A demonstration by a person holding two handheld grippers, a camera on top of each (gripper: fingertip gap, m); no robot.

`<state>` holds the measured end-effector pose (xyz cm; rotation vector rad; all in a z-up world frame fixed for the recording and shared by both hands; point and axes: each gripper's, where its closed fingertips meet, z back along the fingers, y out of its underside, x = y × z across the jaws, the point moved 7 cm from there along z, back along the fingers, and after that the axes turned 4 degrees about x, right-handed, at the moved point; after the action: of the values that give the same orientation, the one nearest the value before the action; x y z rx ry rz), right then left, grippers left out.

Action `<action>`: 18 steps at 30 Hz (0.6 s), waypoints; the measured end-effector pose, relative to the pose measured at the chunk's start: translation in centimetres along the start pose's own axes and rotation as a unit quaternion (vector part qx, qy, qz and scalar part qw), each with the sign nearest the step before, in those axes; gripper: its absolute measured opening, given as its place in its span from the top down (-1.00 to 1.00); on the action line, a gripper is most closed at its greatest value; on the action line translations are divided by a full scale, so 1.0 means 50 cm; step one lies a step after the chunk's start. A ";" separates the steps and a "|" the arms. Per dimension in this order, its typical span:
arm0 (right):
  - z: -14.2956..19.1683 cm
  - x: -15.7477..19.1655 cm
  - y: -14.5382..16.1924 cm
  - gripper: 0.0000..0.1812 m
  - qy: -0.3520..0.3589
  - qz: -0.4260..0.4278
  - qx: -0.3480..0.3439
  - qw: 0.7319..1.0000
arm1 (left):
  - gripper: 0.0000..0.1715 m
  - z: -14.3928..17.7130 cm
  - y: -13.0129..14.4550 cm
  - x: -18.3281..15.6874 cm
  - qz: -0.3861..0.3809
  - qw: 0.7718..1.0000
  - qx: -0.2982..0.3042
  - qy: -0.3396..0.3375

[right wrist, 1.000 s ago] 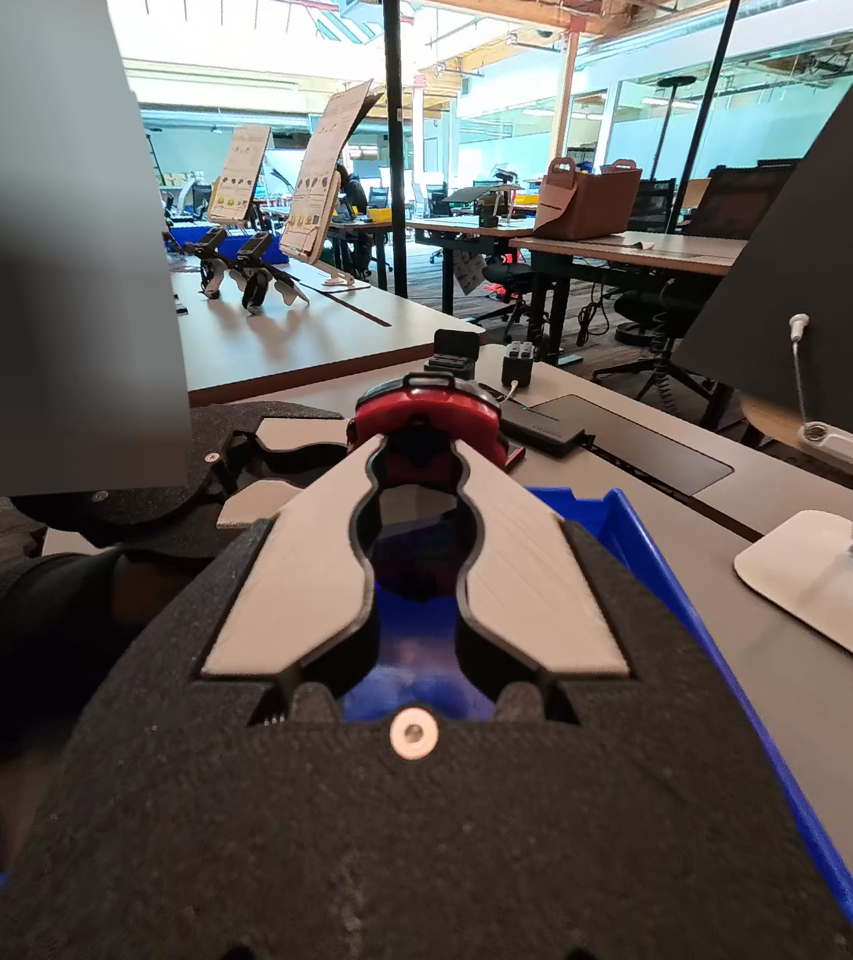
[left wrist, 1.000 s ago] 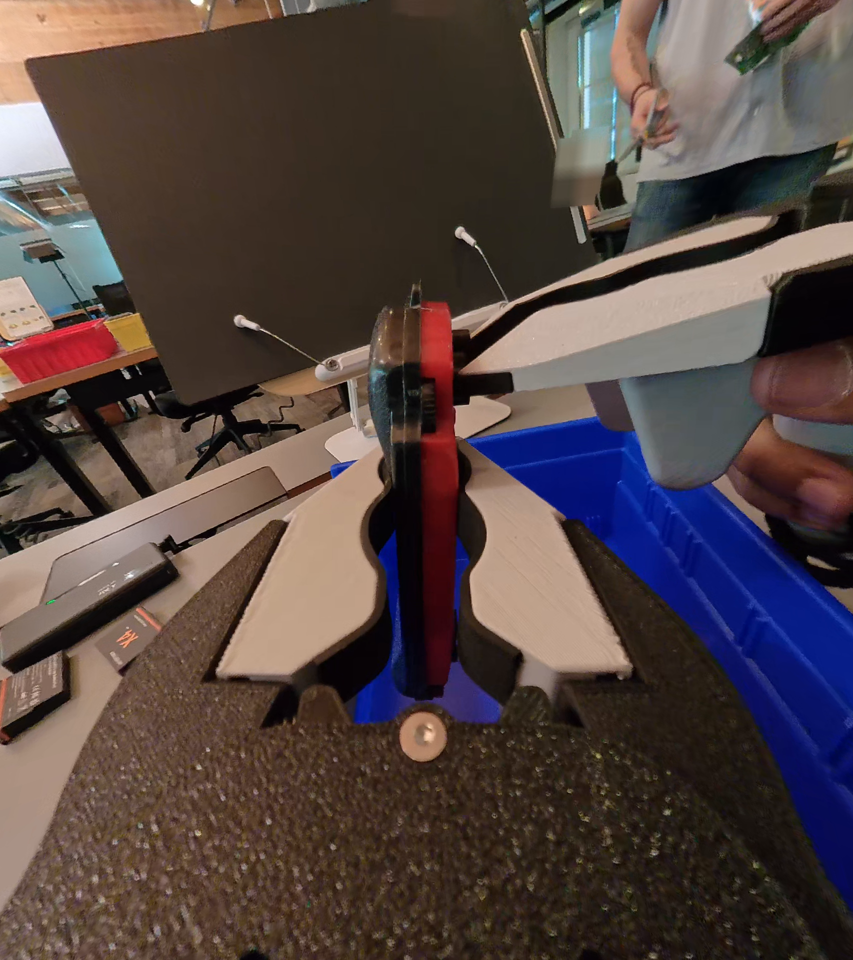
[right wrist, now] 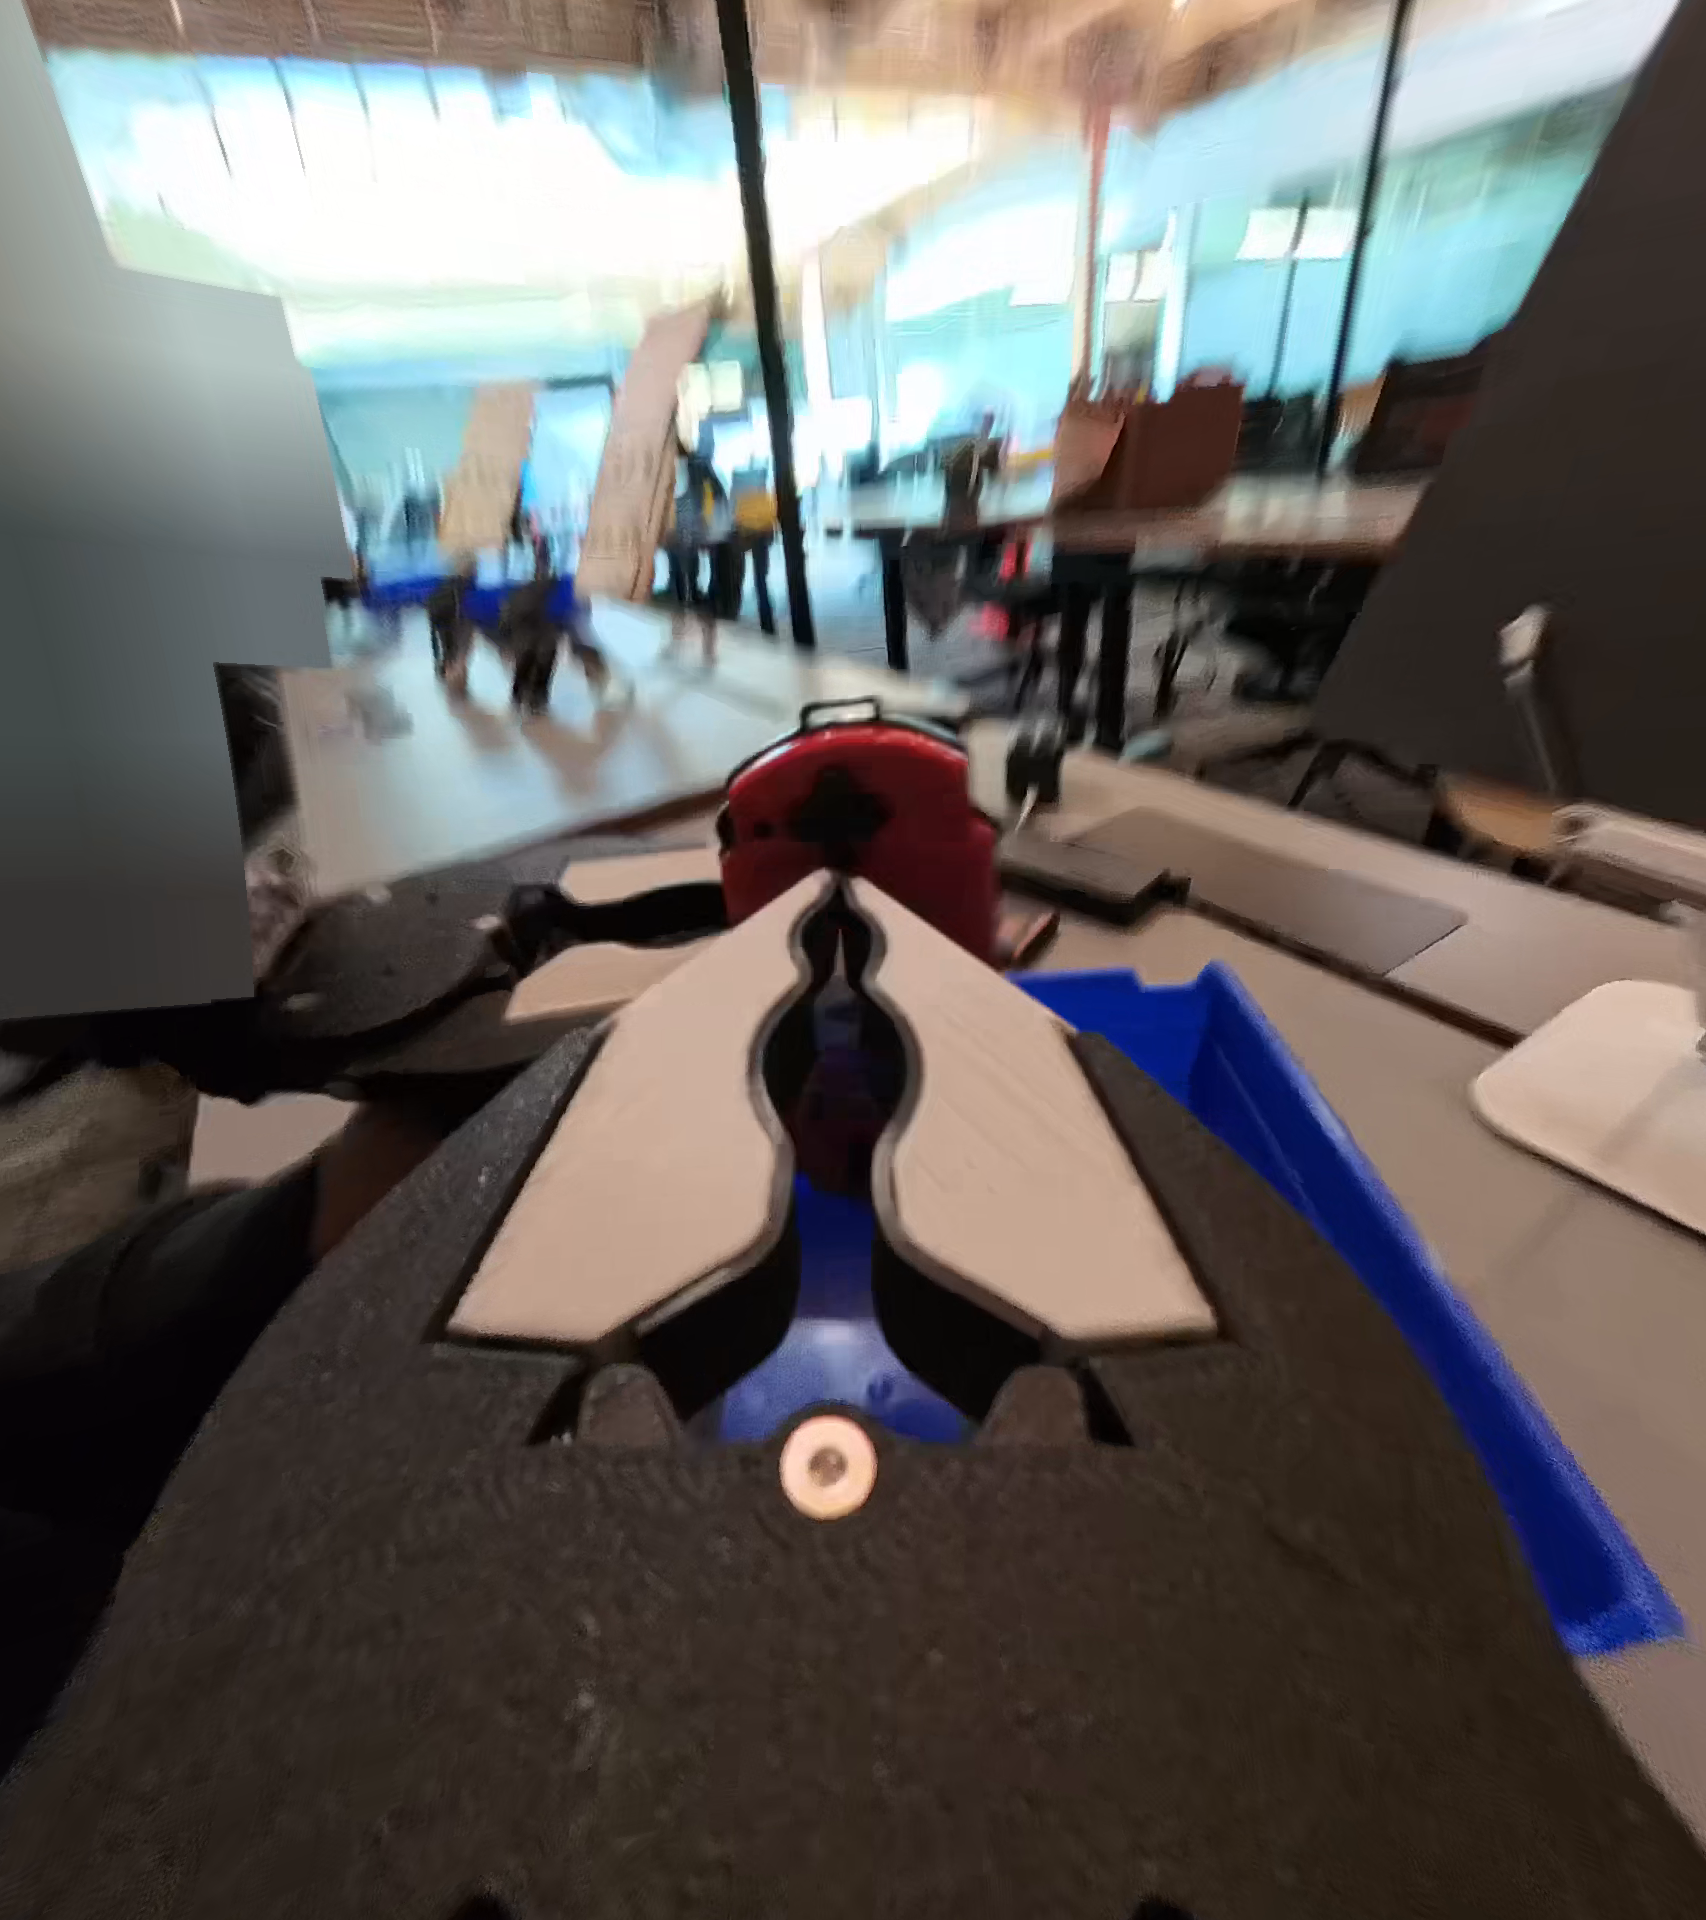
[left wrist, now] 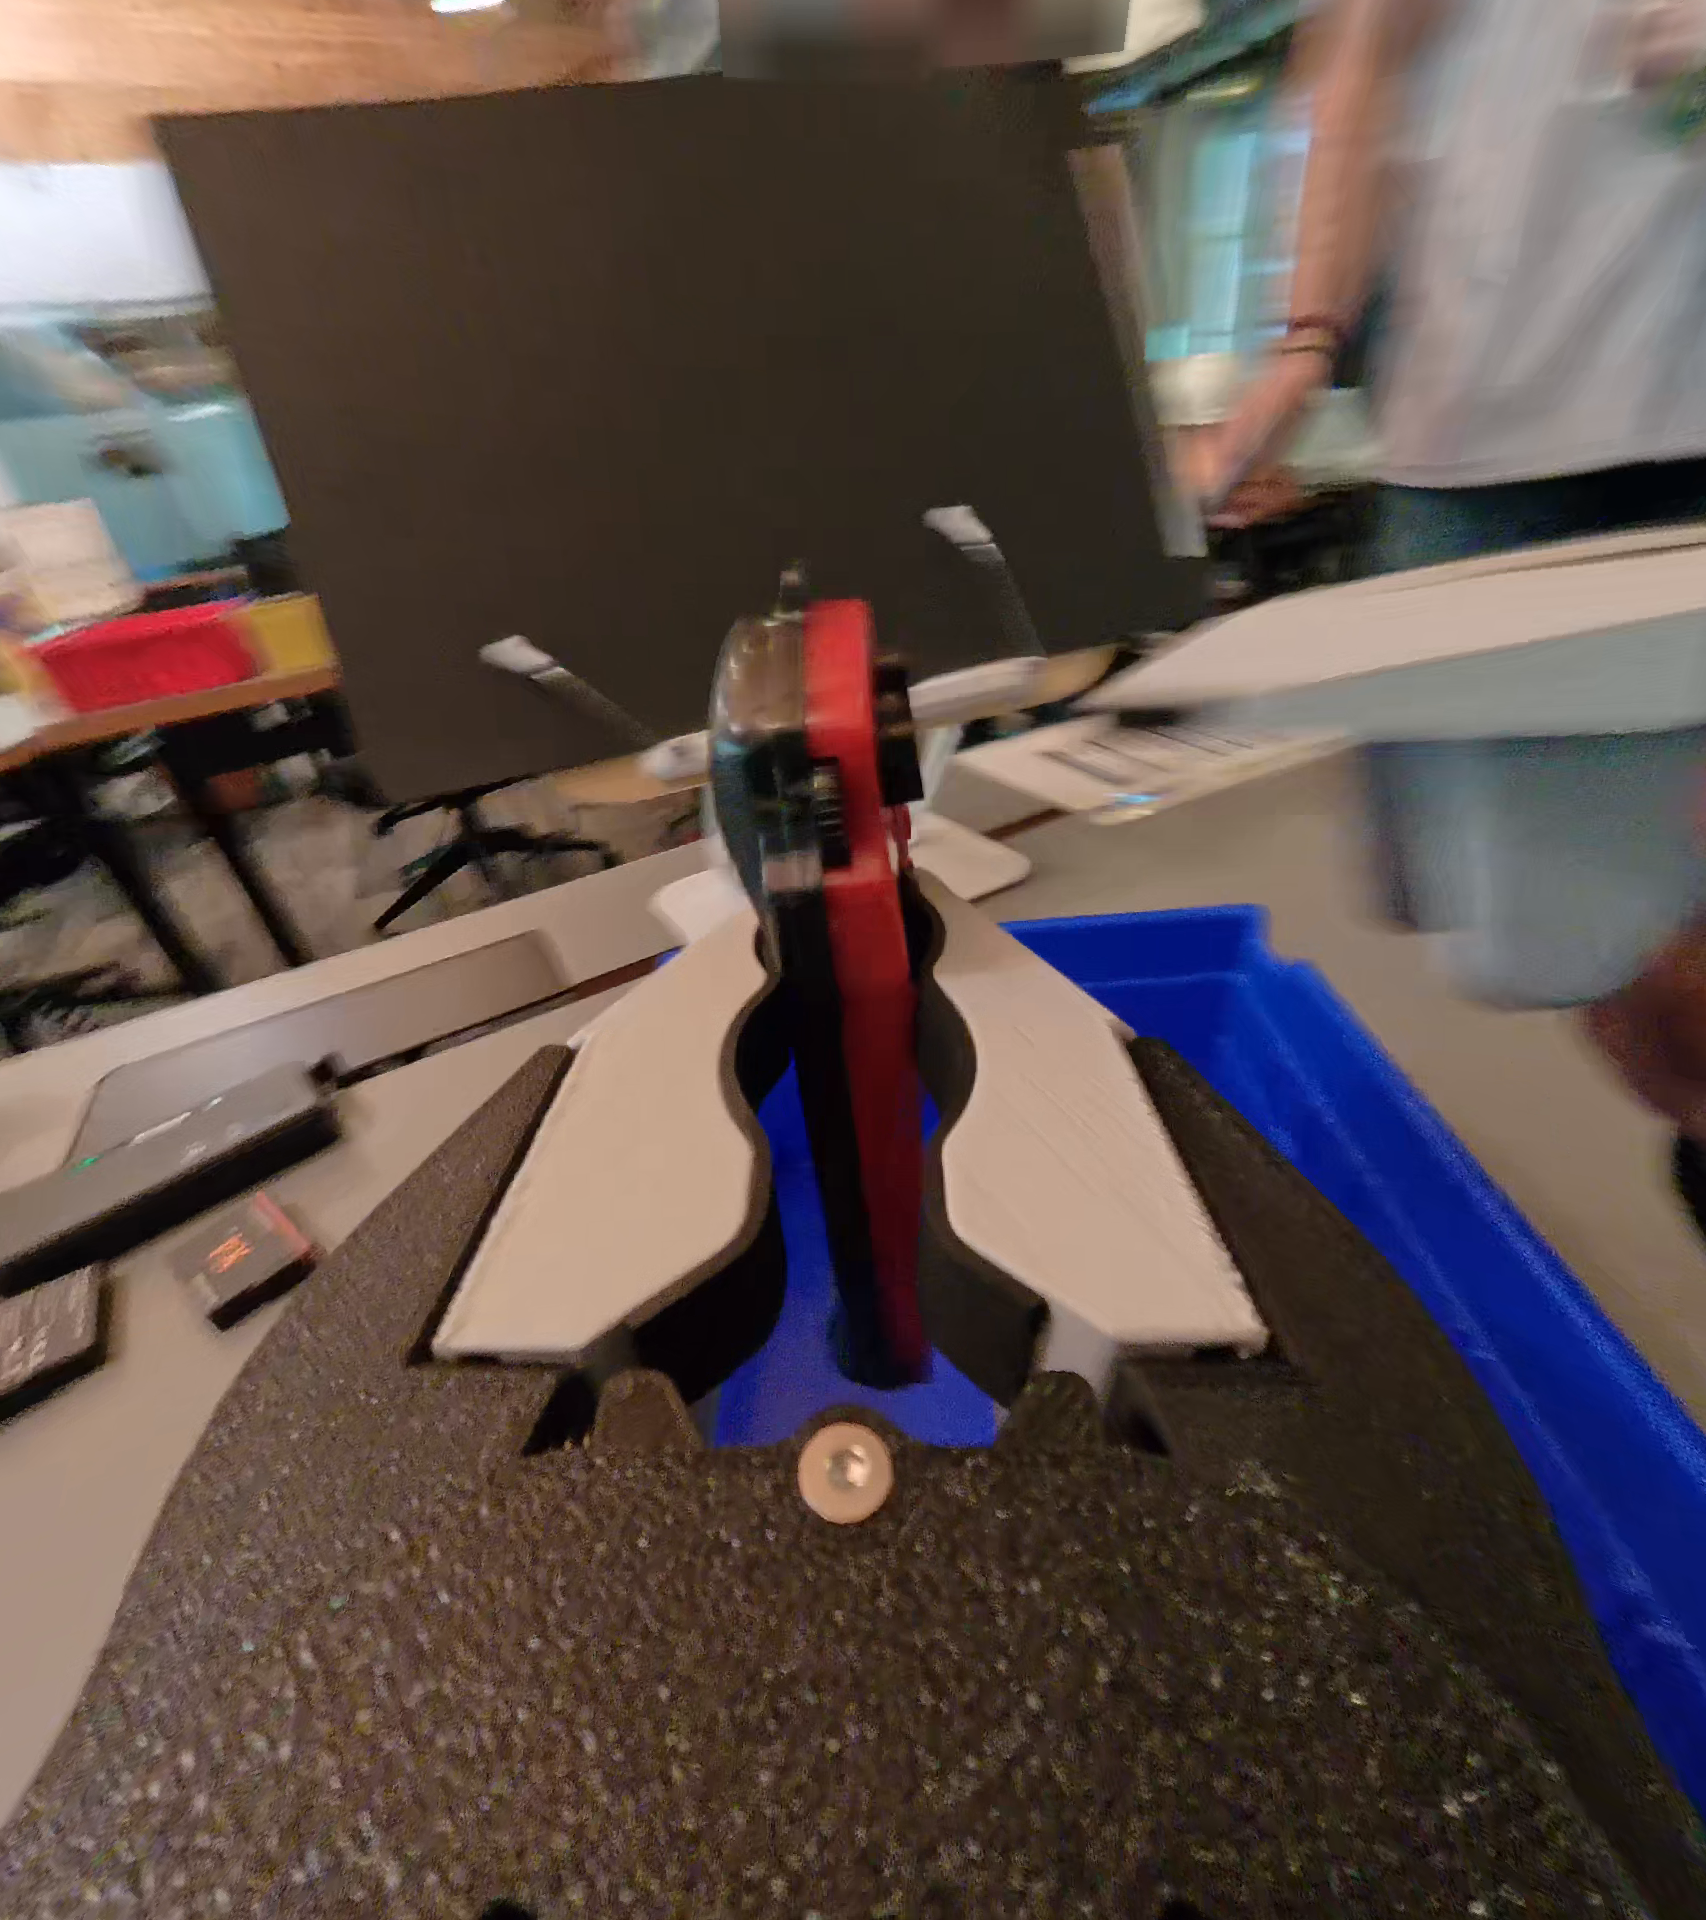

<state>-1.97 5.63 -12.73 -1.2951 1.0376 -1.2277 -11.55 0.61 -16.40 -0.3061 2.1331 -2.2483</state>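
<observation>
Plainly clamped edge-on between the jaws of the left gripper (left wrist: pixel 844 935): a flat red-and-black plastic device with a clear front face (left wrist: pixel 833 831), standing upright over the open blue plastic bin (left wrist: pixel 1451 1195) at the near edge of the grey table (left wrist: pixel 49 1507). Just beside the device's red back, pointing at it: the right gripper (right wrist: pixel 836 883), jaws drawn together with tips meeting on nothing, though touching the device or just short of it cannot be told through the blur. Seen in the left wrist view as a pale blurred finger reaching in from the right, apart from the device. Toward the table's left edge: a dark slim rectangular box (left wrist: pixel 163 1174) and two small black battery-like blocks (left wrist: pixel 33 1345). Along the far edge: a white flat-based stand (right wrist: pixel 1638 1101) before a big upright black board (left wrist: pixel 672 416). Beyond the table: a standing person in a pale shirt (left wrist: pixel 1576 260).
</observation>
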 end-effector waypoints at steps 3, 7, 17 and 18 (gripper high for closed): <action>0.097 -0.036 -0.018 1.00 0.037 -0.020 -0.034 0.999 | 0.81 0.025 0.016 0.143 0.112 0.993 0.001 -0.043; 0.180 -0.062 -0.029 1.00 0.096 -0.009 -0.036 0.995 | 0.81 0.052 -0.020 0.156 0.138 0.990 -0.020 -0.012; 0.250 -0.086 -0.065 1.00 0.102 -0.030 -0.066 0.992 | 0.81 0.052 -0.049 0.124 0.150 0.988 -0.037 0.019; 0.254 -0.086 -0.066 1.00 0.102 -0.030 -0.065 0.992 | 0.81 0.051 -0.050 0.120 0.147 0.988 -0.032 0.031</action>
<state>9.98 11.63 -9.31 -1.3282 1.2507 -1.3796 -16.72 -2.66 -13.06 0.0746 2.1199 -2.0524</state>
